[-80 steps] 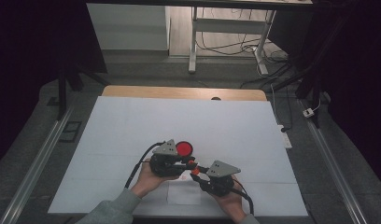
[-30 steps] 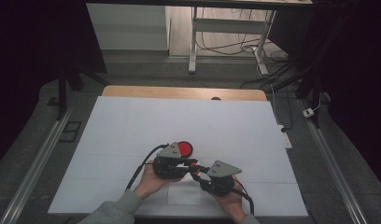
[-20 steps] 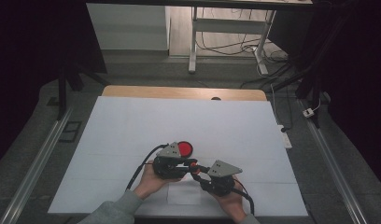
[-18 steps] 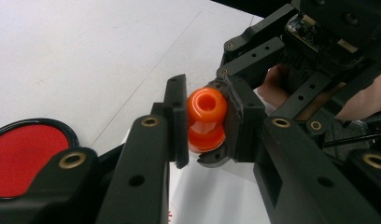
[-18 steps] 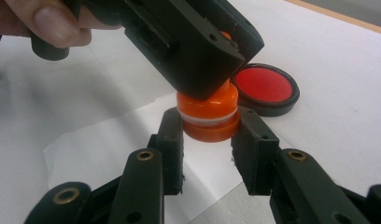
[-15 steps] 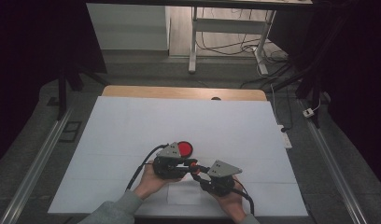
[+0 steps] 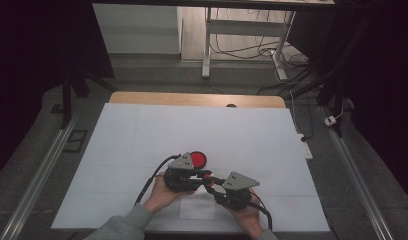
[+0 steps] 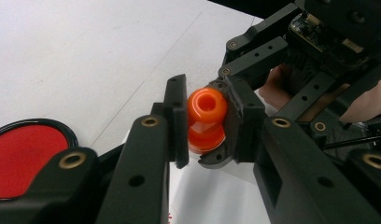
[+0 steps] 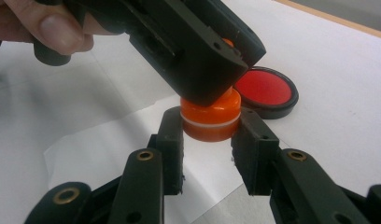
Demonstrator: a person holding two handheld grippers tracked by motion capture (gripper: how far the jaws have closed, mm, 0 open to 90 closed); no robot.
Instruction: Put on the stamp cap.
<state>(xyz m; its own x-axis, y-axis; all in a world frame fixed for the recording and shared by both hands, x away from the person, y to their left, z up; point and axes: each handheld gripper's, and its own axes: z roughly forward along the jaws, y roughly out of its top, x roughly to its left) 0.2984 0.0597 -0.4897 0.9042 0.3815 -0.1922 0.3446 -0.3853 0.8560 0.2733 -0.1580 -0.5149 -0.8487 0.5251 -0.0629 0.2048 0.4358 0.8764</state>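
A small orange stamp-like piece (image 7: 207, 176) with a round knob (image 8: 206, 105) and a white-banded base (image 9: 209, 119) is held just above the white sheet. My left gripper (image 8: 205, 128) is shut on its knob end, reaching in from the left (image 7: 203, 174). My right gripper (image 9: 208, 135) is shut on the base, coming from the right (image 7: 212, 181). In the right gripper view the left gripper's black body (image 9: 198, 51) covers the top of the piece. A round red pad in a black case (image 7: 197, 160) lies flat just behind both grippers.
A white sheet (image 7: 192, 125) covers the table, with a wooden edge (image 7: 192, 99) at the back. A smaller white paper (image 7: 197, 210) lies under the hands. Metal rails (image 7: 47, 165) run along both sides. A thumb (image 9: 53, 28) grips the left gripper's handle.
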